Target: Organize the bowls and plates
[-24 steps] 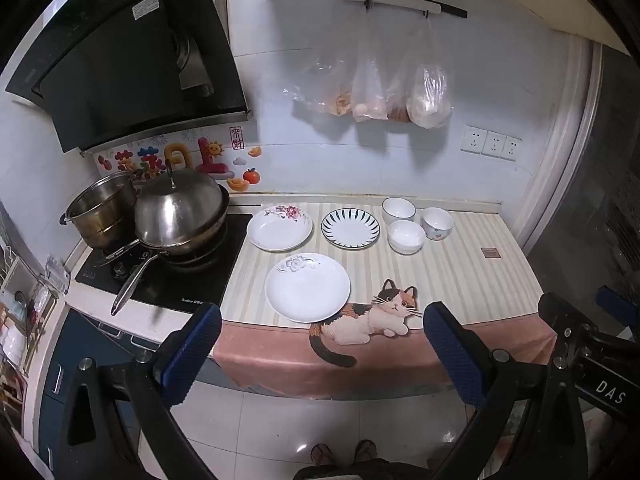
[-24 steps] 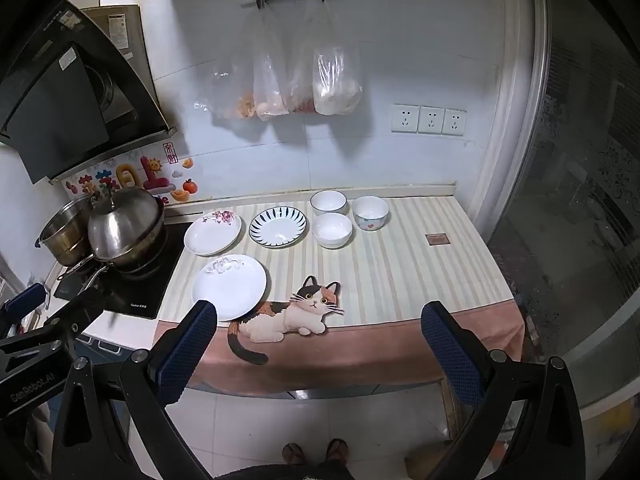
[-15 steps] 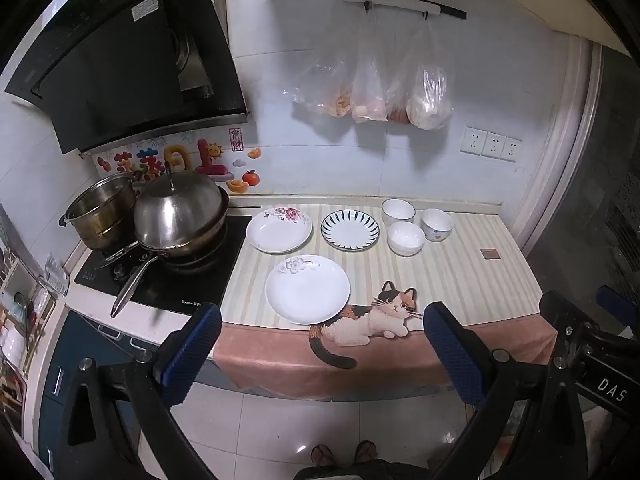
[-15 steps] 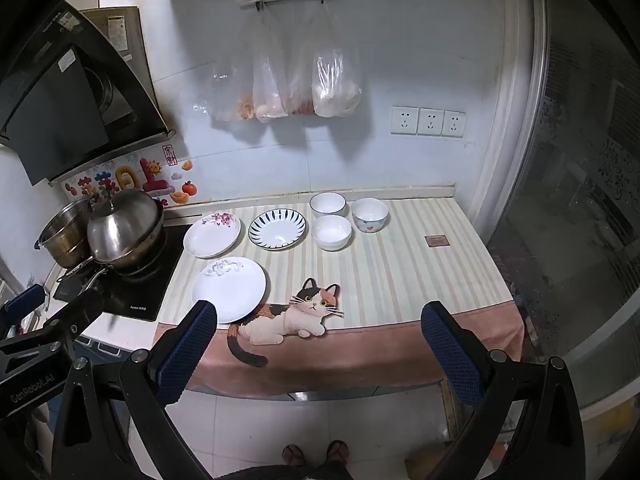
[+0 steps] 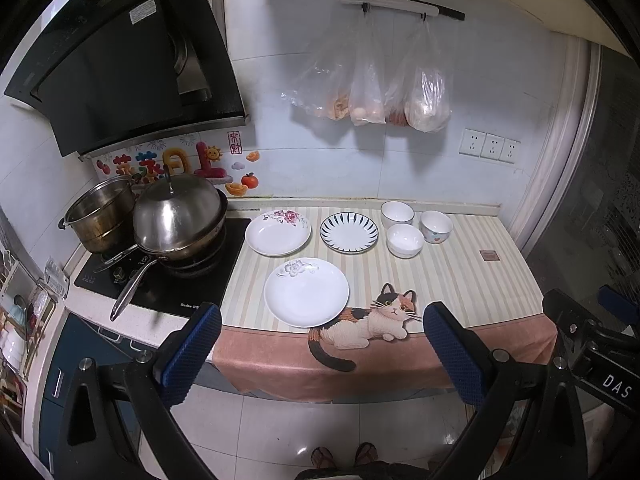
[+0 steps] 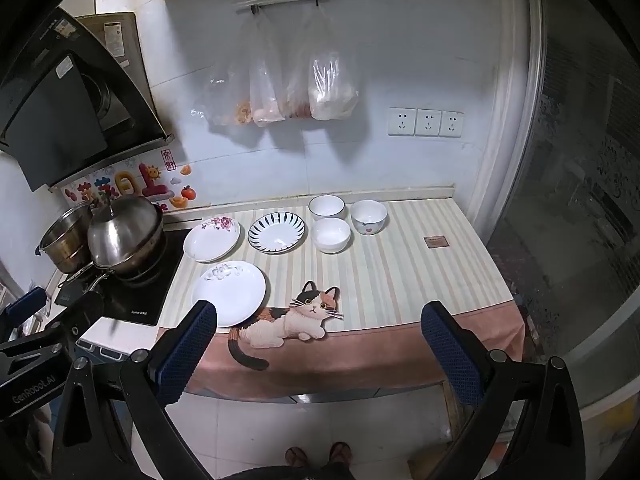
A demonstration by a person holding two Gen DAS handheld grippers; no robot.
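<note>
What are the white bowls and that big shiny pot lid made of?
The three bowls look like glazed ceramic: smooth, white, softly glossy, though they might be melamine. The domed lid looks like polished steel: silvery, mirroring the room.

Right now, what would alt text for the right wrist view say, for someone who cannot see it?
Three plates and three bowls sit apart on a striped counter mat with a cat picture. The right gripper hangs in front of the counter, jaws wide open and empty. Steel pots stand on the stove at left.
</note>
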